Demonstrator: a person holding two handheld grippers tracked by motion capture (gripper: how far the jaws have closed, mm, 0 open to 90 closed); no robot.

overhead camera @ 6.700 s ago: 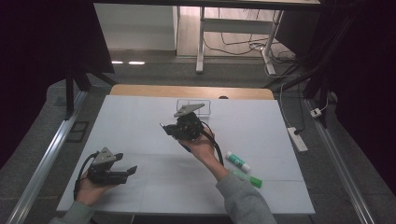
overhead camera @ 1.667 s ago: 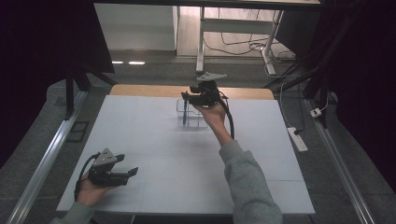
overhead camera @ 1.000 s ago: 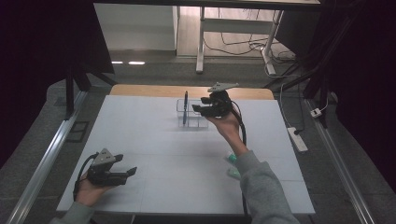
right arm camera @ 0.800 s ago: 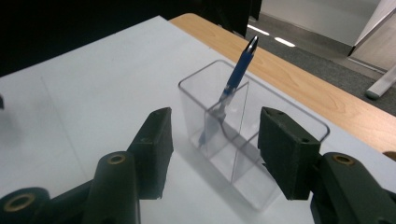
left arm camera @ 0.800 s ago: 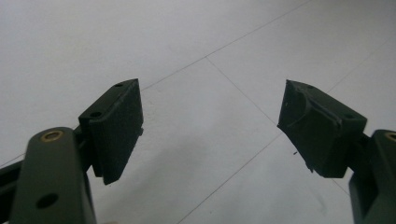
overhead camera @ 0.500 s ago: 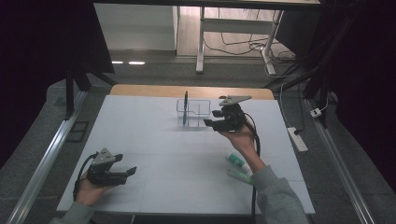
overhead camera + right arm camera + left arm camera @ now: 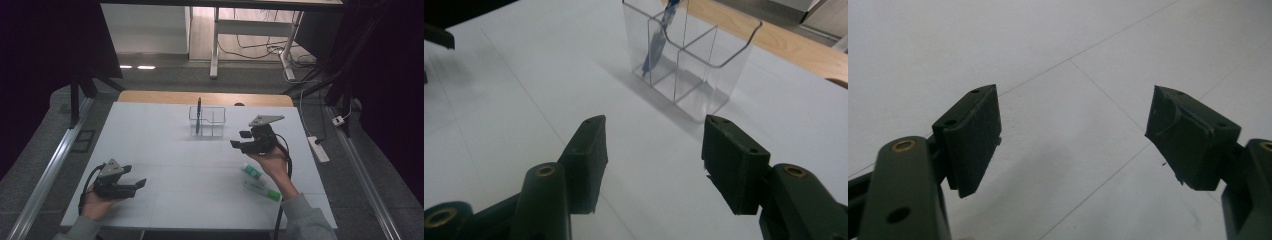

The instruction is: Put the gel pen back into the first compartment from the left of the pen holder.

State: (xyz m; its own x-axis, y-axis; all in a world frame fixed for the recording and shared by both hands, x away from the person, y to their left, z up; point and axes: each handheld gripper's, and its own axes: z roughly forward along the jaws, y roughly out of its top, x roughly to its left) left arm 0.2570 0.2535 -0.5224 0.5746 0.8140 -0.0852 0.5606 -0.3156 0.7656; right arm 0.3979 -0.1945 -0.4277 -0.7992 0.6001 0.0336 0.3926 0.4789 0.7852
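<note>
A clear plastic holder (image 7: 207, 121) with several compartments stands at the far middle of the white table (image 7: 165, 150). A dark blue pen-like thing (image 7: 198, 114) leans upright in its left compartment. My right gripper (image 7: 239, 139) hovers to the right of the holder and nearer the person, jaws open and empty, pointing left. In the right gripper view the holder (image 7: 694, 65) and the blue thing (image 7: 656, 45) lie beyond my open right gripper (image 7: 654, 145). My left gripper (image 7: 134, 176) rests at the near left, open and empty. In the left gripper view my left gripper (image 7: 1073, 130) has bare table between its jaws.
A white tube with a green end (image 7: 252, 172) and a green tube-like thing (image 7: 262, 191) lie on the table under the right forearm. A wooden strip (image 7: 150, 96) runs along the far edge. A power strip (image 7: 318, 148) lies on the floor at the right.
My right gripper has drawn away from the holder, moving right and toward the person, and sunk a little. The blue thing stays standing in the holder. My left gripper has kept still.
</note>
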